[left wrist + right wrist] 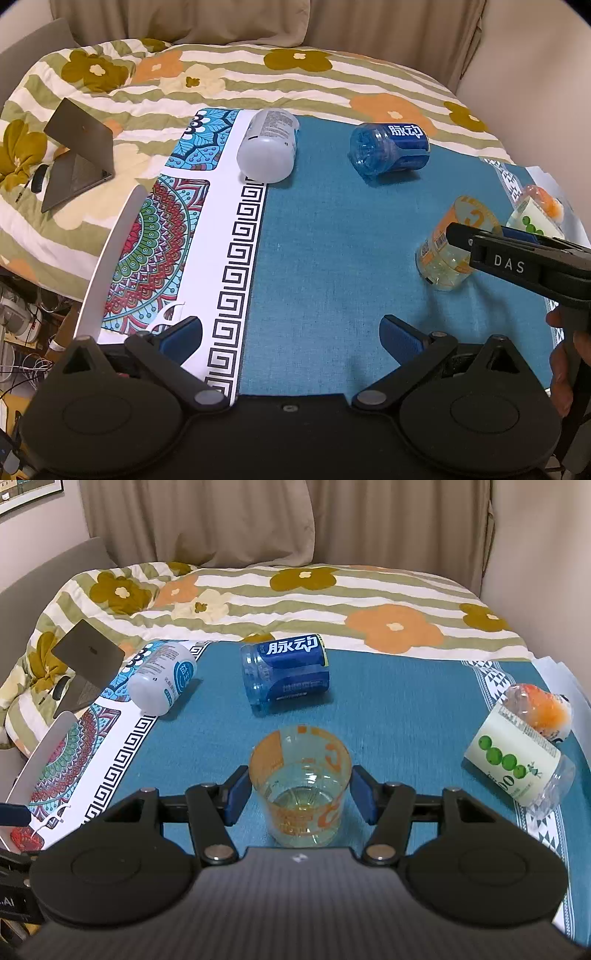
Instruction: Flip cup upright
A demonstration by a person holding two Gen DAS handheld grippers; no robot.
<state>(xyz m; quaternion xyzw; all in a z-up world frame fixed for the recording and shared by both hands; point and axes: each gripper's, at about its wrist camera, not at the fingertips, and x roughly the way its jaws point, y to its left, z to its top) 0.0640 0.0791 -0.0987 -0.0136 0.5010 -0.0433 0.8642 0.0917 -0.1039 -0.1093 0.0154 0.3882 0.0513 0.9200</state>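
Observation:
A clear cup with orange print (pixel 300 786) stands between the fingers of my right gripper (pixel 300 792), mouth up and tilted a little away. The blue pads (pixel 236 797) sit at its sides; the left pad touches the rim, the right one looks just apart, so I cannot tell if it is gripped. In the left wrist view the same cup (pixel 448 247) stands at the right, with the right gripper's black finger (pixel 491 254) across it. My left gripper (pixel 291 338) is open and empty, low over the teal cloth (pixel 325 258).
A white bottle-cup (pixel 162 679) and a blue one (pixel 286 672) lie on their sides at the back of the cloth. A green-dotted one (pixel 517 760) and an orange one (pixel 539 709) lie at the right. A laptop (pixel 79 155) sits on the flowered bedding at the left.

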